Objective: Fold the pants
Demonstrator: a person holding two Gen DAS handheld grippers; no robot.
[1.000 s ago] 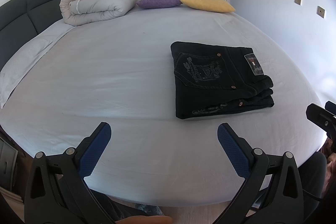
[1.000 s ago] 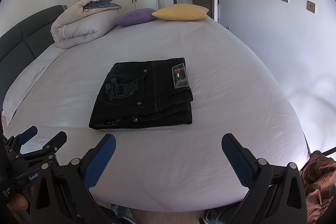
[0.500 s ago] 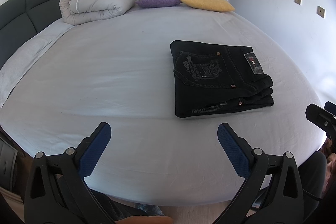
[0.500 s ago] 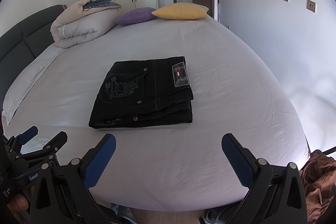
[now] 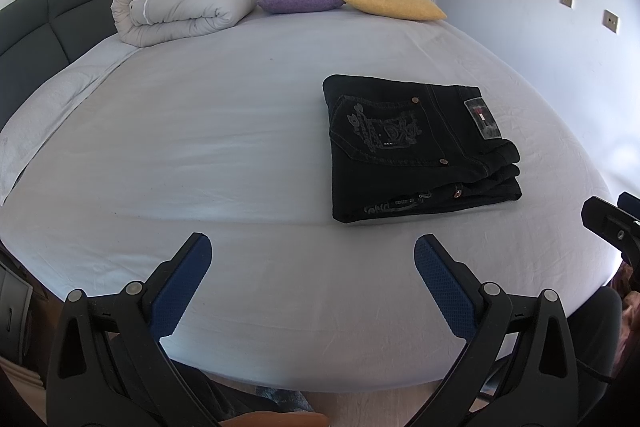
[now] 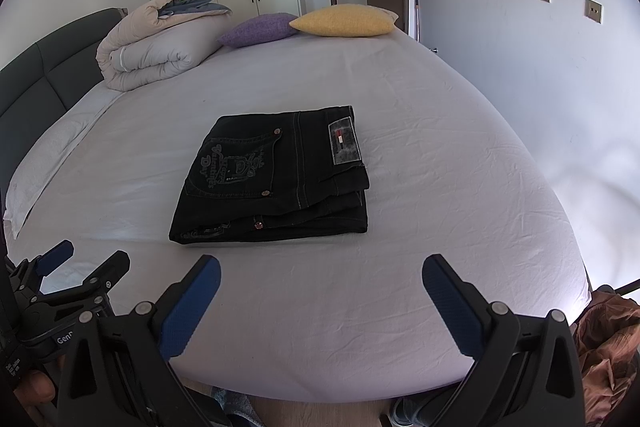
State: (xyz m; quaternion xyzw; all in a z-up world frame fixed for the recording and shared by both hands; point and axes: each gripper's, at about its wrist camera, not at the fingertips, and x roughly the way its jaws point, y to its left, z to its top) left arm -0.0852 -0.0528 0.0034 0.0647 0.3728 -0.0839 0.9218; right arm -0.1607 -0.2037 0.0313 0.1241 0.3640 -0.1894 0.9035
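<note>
I see the bed (image 6: 400, 99) filling both views, its pale sheet carrying everything else. At its far left the rolled duvet (image 6: 160, 43) lies against the dark headboard (image 6: 36, 83), with a purple cushion (image 6: 256, 29) just to its right and a yellow cushion (image 6: 344, 21) touching that one, further right. The black pants (image 6: 276, 179) lie folded into a flat stacked rectangle near the middle of the bed, back pocket and label patch facing up; from the left wrist view the pants (image 5: 420, 147) sit to the right of centre. My right gripper (image 6: 320, 301) hovers at the near edge of the bed, its blue-padded fingers spread wide with nothing between them, well apart from the pants. My left gripper (image 5: 312, 281) hangs likewise at the near edge, fingers wide and holding nothing.
</note>
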